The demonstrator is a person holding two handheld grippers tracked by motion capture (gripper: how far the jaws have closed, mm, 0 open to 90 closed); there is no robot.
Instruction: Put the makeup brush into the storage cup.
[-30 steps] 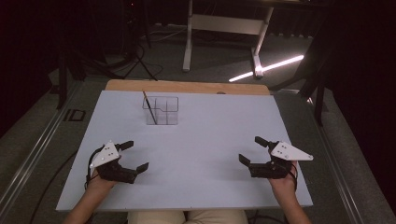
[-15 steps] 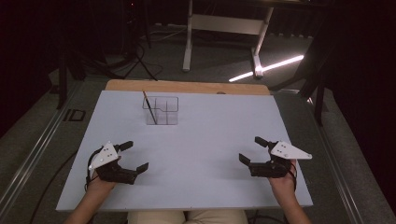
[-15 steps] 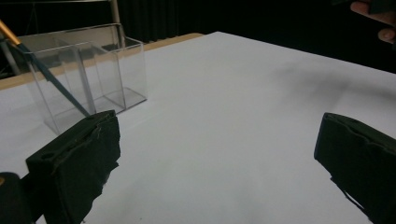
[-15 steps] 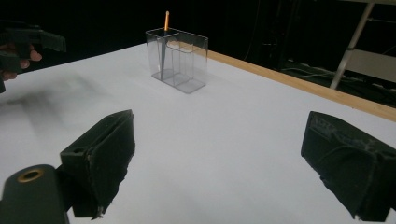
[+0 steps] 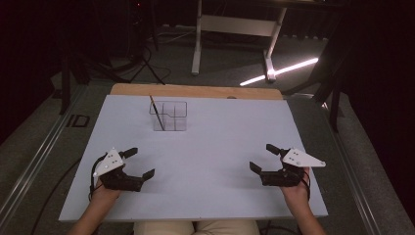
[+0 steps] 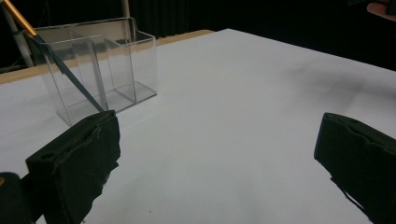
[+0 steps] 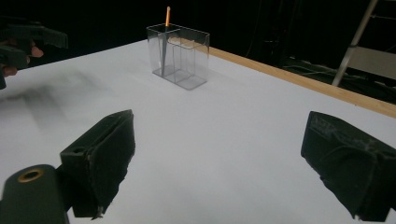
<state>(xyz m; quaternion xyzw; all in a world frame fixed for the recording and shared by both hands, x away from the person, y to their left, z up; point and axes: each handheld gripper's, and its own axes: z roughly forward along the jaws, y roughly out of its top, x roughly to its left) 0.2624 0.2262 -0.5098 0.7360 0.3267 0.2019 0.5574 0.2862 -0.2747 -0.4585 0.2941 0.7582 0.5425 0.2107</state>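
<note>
A clear plastic organiser (image 5: 169, 116) with several compartments stands at the far middle-left of the white table (image 5: 215, 147). A thin stick with an orange upper end (image 5: 156, 112) leans in its left compartment. The organiser (image 6: 95, 70) and stick (image 6: 56, 60) appear ahead of the left gripper's jaws, and the organiser (image 7: 180, 56) with the stick (image 7: 166, 18) farther off in the right gripper view. My left gripper (image 5: 139, 163) rests near the front left, open and empty. My right gripper (image 5: 263, 157) rests near the front right, open and empty.
A wooden strip (image 5: 195, 91) runs along the table's far edge. Beyond it stand a white frame stand (image 5: 235, 29) and a bright light bar (image 5: 279, 71) on the floor. Metal rails (image 5: 34, 161) flank the table.
</note>
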